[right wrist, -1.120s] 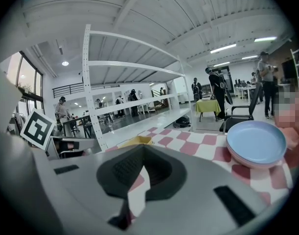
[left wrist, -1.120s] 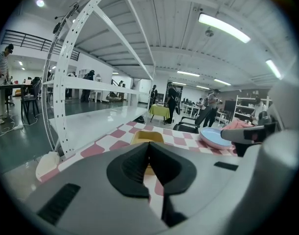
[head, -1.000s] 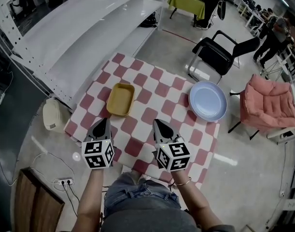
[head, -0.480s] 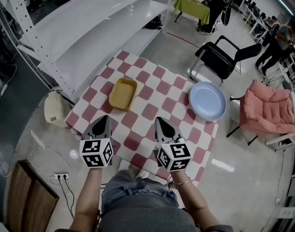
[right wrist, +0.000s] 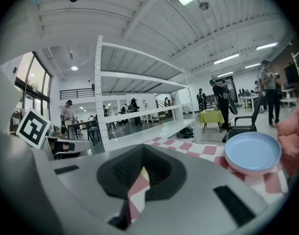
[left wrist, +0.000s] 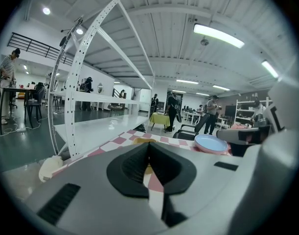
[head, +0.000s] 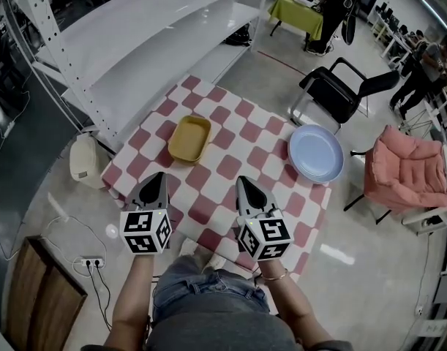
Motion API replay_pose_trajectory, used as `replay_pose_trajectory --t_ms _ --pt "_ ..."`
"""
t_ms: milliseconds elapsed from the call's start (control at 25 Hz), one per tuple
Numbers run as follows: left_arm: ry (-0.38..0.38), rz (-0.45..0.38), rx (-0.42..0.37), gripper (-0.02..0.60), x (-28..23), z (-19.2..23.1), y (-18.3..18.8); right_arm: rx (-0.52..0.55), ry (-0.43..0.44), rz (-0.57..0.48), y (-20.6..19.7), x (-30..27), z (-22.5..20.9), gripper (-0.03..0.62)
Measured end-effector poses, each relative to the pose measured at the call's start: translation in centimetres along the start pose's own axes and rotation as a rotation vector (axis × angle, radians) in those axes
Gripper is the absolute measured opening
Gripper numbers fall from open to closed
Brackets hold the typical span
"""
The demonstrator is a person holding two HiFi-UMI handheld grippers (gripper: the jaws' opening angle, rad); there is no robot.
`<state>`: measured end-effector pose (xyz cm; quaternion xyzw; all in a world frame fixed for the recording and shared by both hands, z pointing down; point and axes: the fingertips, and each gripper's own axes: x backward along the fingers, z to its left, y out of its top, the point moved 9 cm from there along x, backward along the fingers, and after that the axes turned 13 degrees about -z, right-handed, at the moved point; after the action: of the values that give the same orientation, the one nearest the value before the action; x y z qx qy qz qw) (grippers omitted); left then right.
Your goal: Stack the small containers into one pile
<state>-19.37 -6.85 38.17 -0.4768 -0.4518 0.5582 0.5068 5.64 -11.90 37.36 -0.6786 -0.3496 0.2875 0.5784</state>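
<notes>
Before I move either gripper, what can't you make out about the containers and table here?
- Yellow tray: left gripper view shows only a sliver; the shut left gripper hides the rest.
- Blue plate: one piece or several nested, too small in head view.
- Table near edge: head view, covered by the left gripper, the right gripper and the person's arms.

Left hand-held gripper (head: 158,178), right hand-held gripper (head: 243,183): jaws closed, empty, side by side.

No legible text or labels anywhere.
</notes>
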Motion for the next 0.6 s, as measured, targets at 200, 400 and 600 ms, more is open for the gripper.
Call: replay_pose_trajectory --t_ms 200,400,600 --pt "0.004 -0.002 0.010 0.017 0.34 0.03 -0.05 -0.003 0.015 -0.002 -0.02 0.20 0.22 0.008" --pt "0.003 -0.003 0.003 0.017 0.29 -0.16 0.16 -0.002 0.012 -0.005 0.17 0.25 -0.03 0.008" --pt "0.000 -0.002 0.004 0.017 0.16 -0.15 0.08 -0.005 0.013 -0.009 0.17 0.08 -0.08 0.008"
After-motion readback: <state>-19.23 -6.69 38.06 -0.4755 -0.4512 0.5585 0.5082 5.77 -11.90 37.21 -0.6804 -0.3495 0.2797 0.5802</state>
